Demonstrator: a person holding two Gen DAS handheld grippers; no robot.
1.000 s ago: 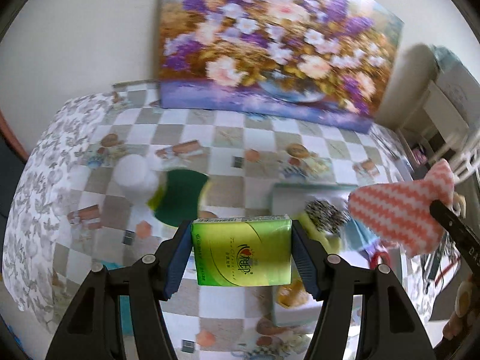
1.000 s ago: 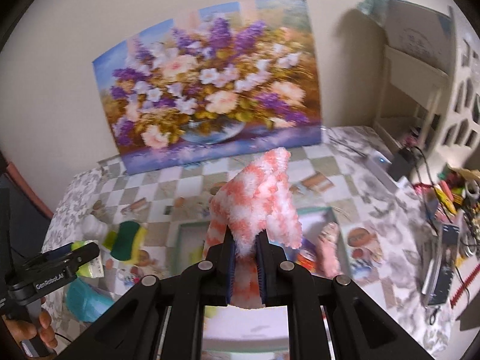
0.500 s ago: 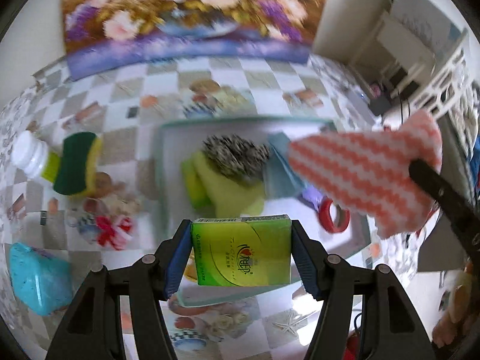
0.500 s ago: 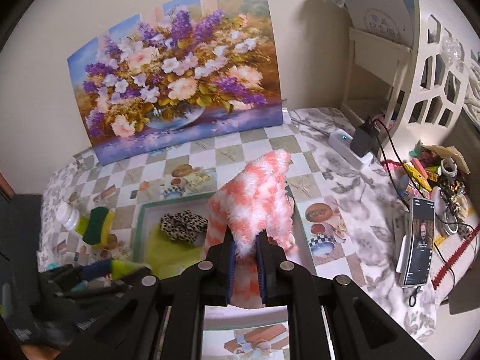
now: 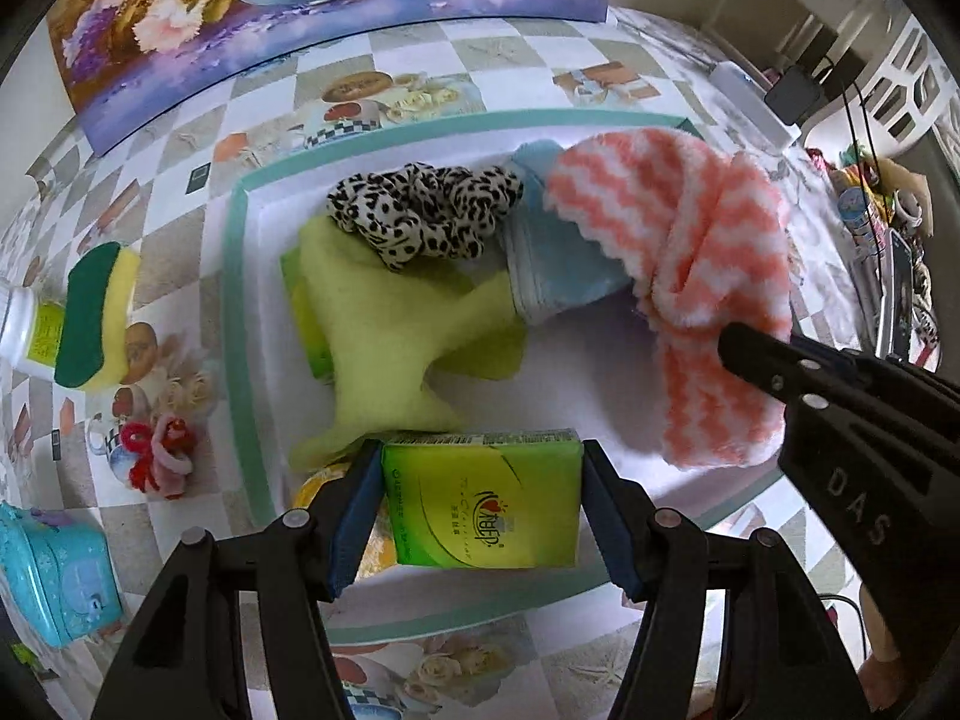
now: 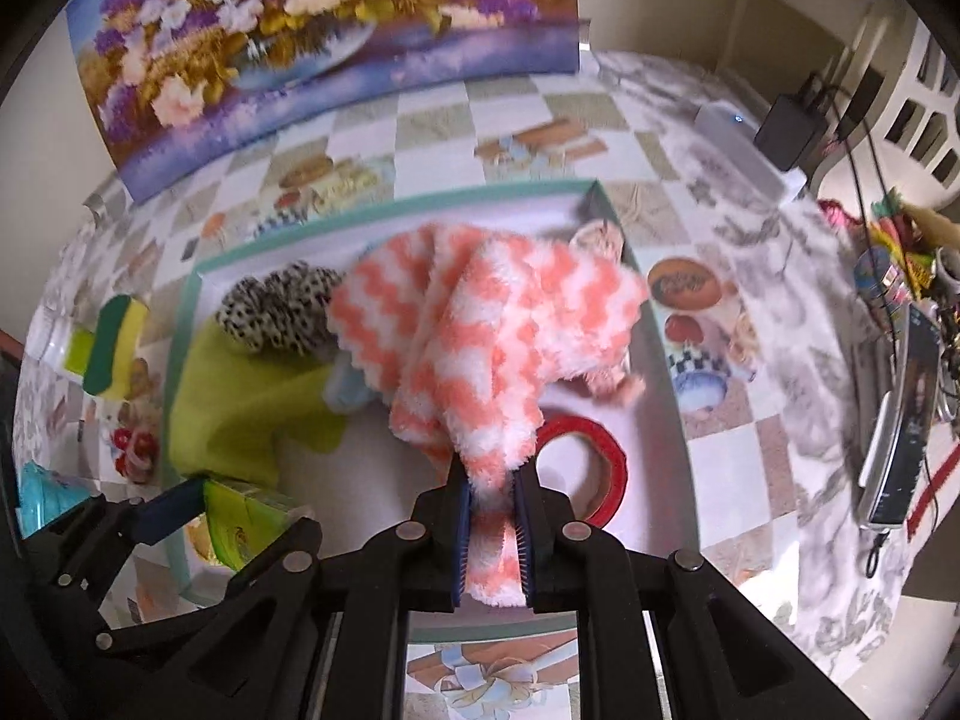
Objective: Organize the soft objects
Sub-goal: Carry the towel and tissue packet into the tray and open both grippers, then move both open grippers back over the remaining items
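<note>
While the orange-and-white cloth (image 6: pixel 480 324) hangs crumpled over the right half of the tray (image 5: pixel 240 276), its lower end sits pinched between the blue pads of the right tool (image 6: pixel 491 516), whose jaws are just starting to part with the cloth between them. Beneath and beside the cloth in the tray lie a folded light-blue cloth (image 5: pixel 558 276), a leopard-print scrunchie (image 5: pixel 420 213) against the tray's far side, and a yellow-green cloth (image 5: pixel 390 336) spread across the left half, draped over a green pack (image 5: pixel 309 324) at its left edge. A red tape ring (image 6: pixel 591 462) rests on the tray floor just right of the right tool, and a small pink fuzzy thing (image 6: pixel 600 240) shows in the far right corner, too hidden to name. At the tray's near edge the left tool (image 5: pixel 483 504) is clamped on a green tissue pack (image 5: pixel 483 504), both pads pressed flat to its sides, holding it above a yellowish item (image 5: pixel 318 486) that is mostly covered. Outside the tray, on the checked worktop (image 5: pixel 180 168), stand a green-and-yellow sponge (image 5: pixel 96 315) touching a white bottle (image 5: pixel 24 330), a red-and-pink hair tie (image 5: pixel 159 456), and a turquoise case (image 5: pixel 57 579) nearer the camera. A flower painting (image 6: pixel 312 42) leans at the back wall.
</note>
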